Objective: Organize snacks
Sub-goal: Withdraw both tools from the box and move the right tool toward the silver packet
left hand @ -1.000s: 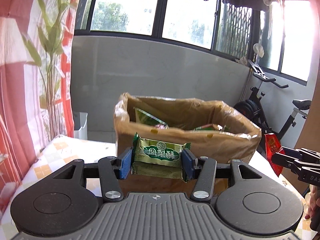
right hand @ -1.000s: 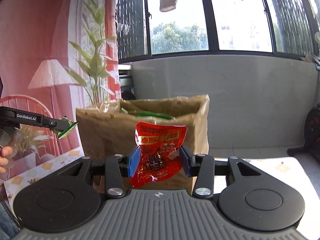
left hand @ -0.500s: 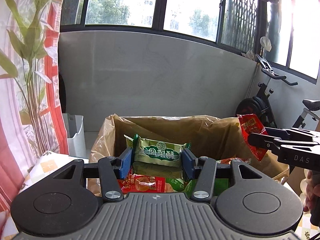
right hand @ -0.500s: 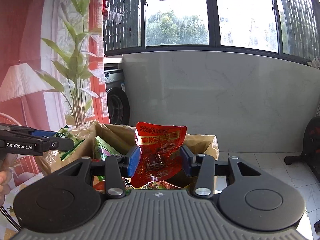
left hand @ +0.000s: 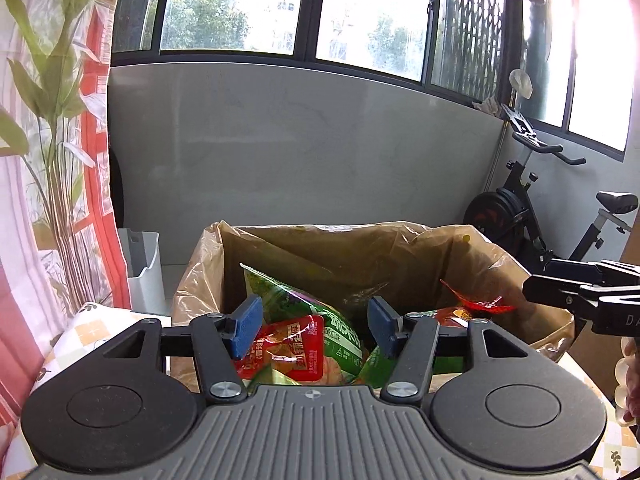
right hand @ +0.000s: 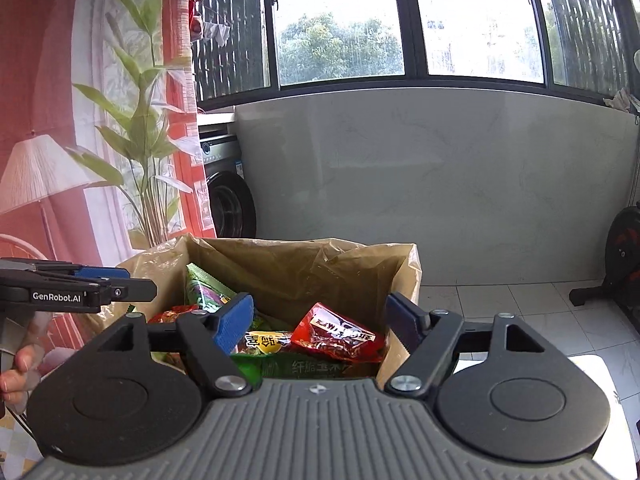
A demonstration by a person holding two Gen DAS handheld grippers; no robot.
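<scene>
1. The left gripper [left hand: 314, 326] hangs over the near rim of the box [left hand: 400, 248]; its fingers are opening, with nothing pressed between the blue pads [left hand: 248, 326].
2. The right gripper [right hand: 322, 320] sits over the same box [right hand: 304, 264], fingers opening wide, pads clear of every packet.
3. The snacks lie loose inside the box: a red packet [left hand: 294, 344] and a green bag [left hand: 304, 308] below the left fingers, and another red packet [right hand: 340, 334] resting on the pile between the right fingers without touching them.
4. The box is lined with a plastic bag whose edge folds over the rim; its walls rise above the pile, leaving free space over the snacks.
5. From the left view the right gripper [left hand: 584, 296] reaches in over the right rim.
6. The box stands on a patterned worktop [left hand: 84, 328]; a curtain [left hand: 52, 200] hangs close on the left, and an exercise bike [left hand: 532, 208] stands beyond the right edge.
</scene>
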